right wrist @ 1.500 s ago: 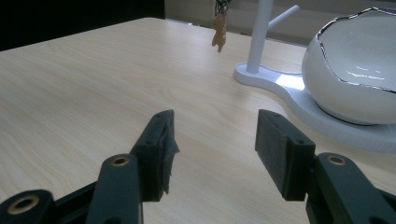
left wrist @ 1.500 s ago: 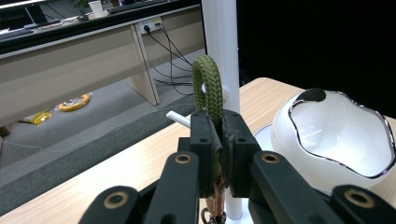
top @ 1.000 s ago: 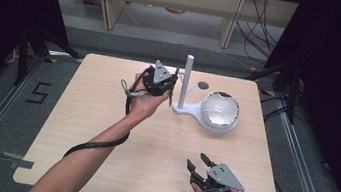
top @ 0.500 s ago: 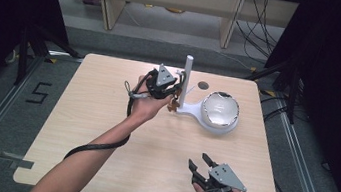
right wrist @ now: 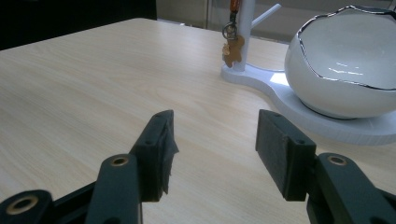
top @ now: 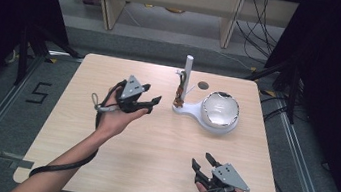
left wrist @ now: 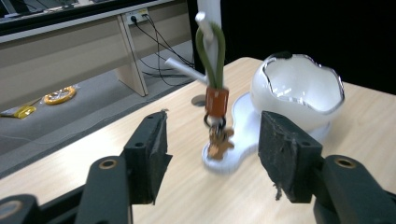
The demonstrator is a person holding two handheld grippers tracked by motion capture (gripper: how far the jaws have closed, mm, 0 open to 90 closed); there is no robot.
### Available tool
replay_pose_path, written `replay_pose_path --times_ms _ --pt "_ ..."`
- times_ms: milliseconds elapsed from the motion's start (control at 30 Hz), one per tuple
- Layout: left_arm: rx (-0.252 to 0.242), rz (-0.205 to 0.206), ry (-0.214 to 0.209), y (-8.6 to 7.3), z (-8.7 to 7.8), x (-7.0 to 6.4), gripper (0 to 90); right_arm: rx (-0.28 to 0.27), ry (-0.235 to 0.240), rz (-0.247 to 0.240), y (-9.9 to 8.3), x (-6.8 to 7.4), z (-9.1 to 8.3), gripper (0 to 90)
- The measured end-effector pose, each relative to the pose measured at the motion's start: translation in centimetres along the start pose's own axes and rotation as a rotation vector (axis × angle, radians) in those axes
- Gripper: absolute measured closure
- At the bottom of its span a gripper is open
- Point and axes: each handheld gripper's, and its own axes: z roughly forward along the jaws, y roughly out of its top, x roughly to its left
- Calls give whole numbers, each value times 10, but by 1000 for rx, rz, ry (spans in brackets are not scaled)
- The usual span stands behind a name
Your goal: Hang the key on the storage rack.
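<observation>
Tabletop (top: 98,166): light wood, mostly bare. White stand (top: 184,109) sits at its far middle, an upright post with side pegs on a flat base. White egg-shaped bowl (top: 219,110) with a jagged silver rim rests on the right end of that base.

Left gripper (top: 150,102) is held above the tabletop just left of the stand, jaws spread wide, holding nothing. Right gripper (top: 203,162) is at the near right edge, well apart from the stand, also spread and holding nothing.

Keychain (left wrist: 214,98) hangs on a peg of the post: green loop over the peg, orange tag below it, small brown charm (left wrist: 218,142) at the bottom, dangling just above the base. In the left gripper view it sits between the jaws but farther off, no contact.

Risks, my read:
- Loop looks free on the peg, so a sideways knock from a jaw could set it swinging or slide it off.
- Hitting the post could shift the stand, bowl included.
- Closing on the thin charm may slip; the tag is the better grip.
</observation>
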Motion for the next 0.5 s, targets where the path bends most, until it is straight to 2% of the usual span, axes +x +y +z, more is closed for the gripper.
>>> replay_pose_path --times_ms 33,67,100,167,233,267,300,333,367,400,433,467,500 --pt "-10 11 1 -5 -7 2 411 0 0 0 0 0 0 479" --pt "-7 8 3 -18 -23 5 398 -8 -3 28 -1 2 1 478" --pt "-7 8 3 -18 -23 5 392 -8 -3 28 -1 2 1 478" --pt "-4 3 13 -33 -39 8 390 -19 7 13 -1 1 3 478" --pt "0 -9 25 -52 -54 10 380 -4 2 7 -1 0 2 477" --pt "3 -23 29 -74 -68 10 364 4 -3 1 -2 -1 1 474" --pt "3 -23 29 -74 -68 10 355 4 -3 1 -2 -1 1 474" --pt "7 -48 48 -98 -81 10 345 -1 9 -1 -2 -1 3 467" --pt "7 -48 48 -98 -81 10 334 -1 9 -1 -2 -1 3 467" --pt "0 -79 63 -121 -93 9 327 -4 9 17 -4 -2 5 457" --pt "0 -79 63 -121 -93 9 324 -4 9 17 -4 -2 5 457" --pt "4 -95 83 -139 -103 7 322 9 -2 26 -3 -3 4 447" --pt "4 -95 83 -139 -103 7 320 20 2 22 -3 -4 3 443"
